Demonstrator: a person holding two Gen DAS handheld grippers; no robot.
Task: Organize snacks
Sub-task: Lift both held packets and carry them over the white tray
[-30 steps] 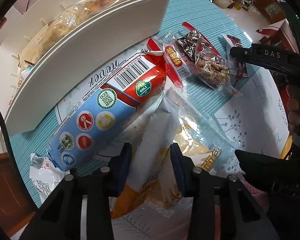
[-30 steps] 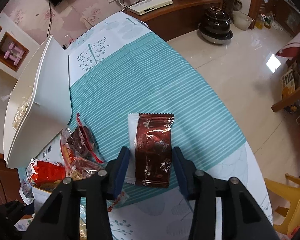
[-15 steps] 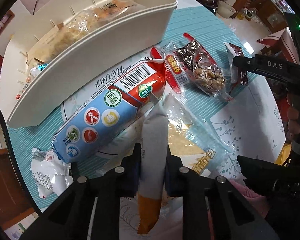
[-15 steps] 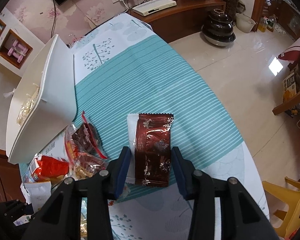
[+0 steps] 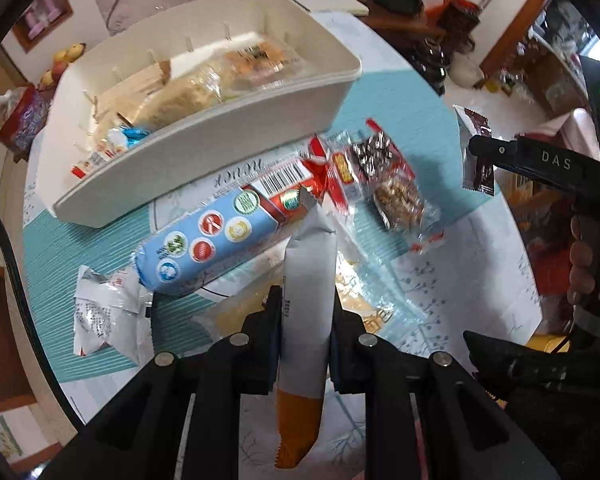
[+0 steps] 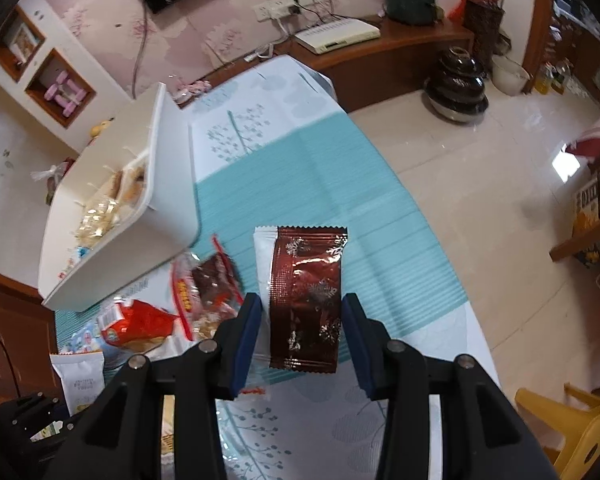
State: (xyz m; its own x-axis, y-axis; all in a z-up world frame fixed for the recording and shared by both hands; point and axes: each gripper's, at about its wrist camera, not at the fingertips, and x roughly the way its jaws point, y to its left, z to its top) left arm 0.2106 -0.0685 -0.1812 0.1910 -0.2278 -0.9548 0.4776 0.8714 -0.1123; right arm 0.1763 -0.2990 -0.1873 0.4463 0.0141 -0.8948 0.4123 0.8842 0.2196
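My left gripper (image 5: 305,334) is shut on a white and orange snack packet (image 5: 306,304) and holds it above the table. My right gripper (image 6: 302,326) is shut on a dark red foil packet (image 6: 306,296), lifted off the table; this packet also shows in the left wrist view (image 5: 476,152). The white storage bin (image 5: 204,148) with several snacks inside stands at the back left of the table, and it shows in the right wrist view (image 6: 140,216) too. A blue and red biscuit roll (image 5: 216,236) lies in front of the bin.
A clear bag of nuts and dark candies (image 5: 384,184) lies right of the roll. A white crumpled packet (image 5: 104,312) lies at the left. A clear cracker bag (image 5: 364,304) lies under my left gripper. The table edge (image 6: 432,216) drops to the floor on the right.
My left gripper closed on the white and orange packet and lifted it. My right gripper lifted the dark red packet off the table. Both views rose, showing more of the bin's inside.
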